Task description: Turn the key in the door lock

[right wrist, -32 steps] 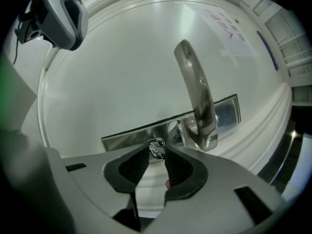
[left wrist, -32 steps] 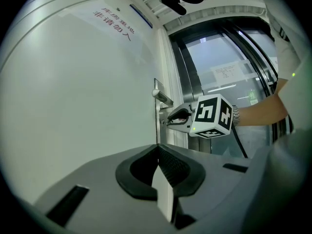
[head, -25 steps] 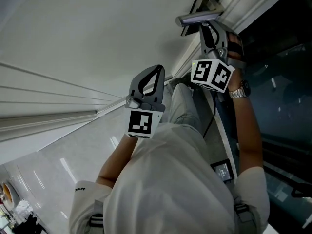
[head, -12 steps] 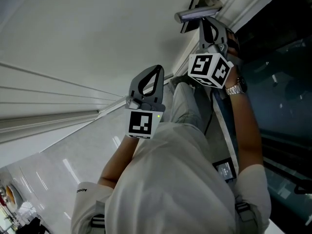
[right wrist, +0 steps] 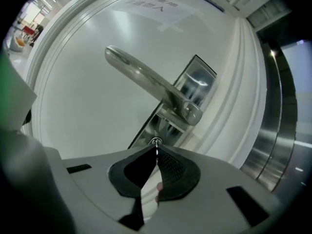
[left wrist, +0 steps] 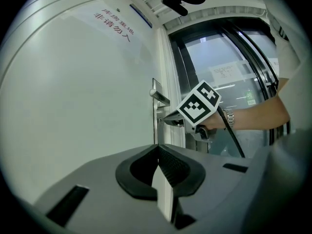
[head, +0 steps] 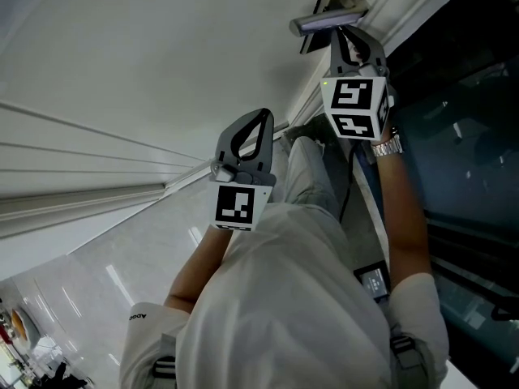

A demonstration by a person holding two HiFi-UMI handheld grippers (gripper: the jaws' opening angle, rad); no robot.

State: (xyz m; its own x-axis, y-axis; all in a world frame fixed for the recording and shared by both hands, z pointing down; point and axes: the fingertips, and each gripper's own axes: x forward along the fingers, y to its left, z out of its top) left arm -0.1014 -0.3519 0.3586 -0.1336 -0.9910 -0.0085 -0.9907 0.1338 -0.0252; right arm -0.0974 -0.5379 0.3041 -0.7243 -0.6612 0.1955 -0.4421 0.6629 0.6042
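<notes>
Our left tool is clenched on nothing, level before the white door. Only the right gripper view shows the key, in the lock plate below the handle. Our right tool, jaws just closing, grips it.

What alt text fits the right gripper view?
The right gripper has its fingers pinched shut on a thin key at the lock cylinder of a white door. A silver lever handle on a steel plate slants just above.
</notes>
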